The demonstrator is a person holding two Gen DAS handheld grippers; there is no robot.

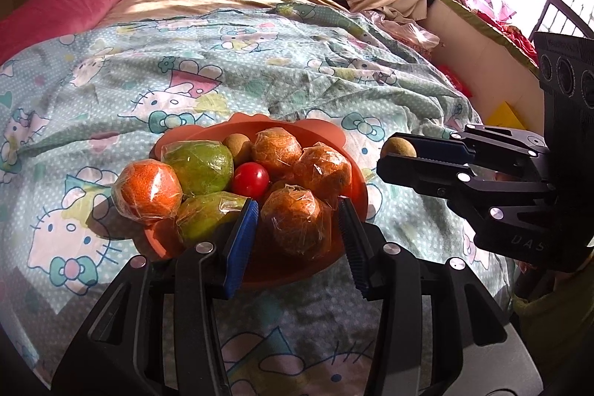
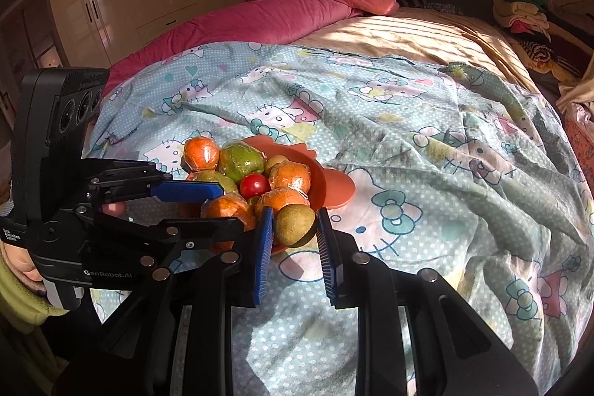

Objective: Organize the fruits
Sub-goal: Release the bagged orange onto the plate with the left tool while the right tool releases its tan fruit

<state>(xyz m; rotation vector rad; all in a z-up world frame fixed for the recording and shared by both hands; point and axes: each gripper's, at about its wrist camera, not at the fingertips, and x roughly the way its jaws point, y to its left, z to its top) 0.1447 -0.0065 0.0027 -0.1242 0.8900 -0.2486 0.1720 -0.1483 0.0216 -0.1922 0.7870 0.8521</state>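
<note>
While the right gripper (image 2: pixel 295 225) clamps a brownish-green fruit (image 2: pixel 295 224) just beside the orange plate (image 1: pixel 354 169), the left gripper (image 1: pixel 299 212) — jaws spread — brackets a wrapped orange (image 1: pixel 296 220).

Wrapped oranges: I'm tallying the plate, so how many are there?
4 on the orange plate: left edge, back, right, front between the left tongs. More may be hidden underneath.
</note>
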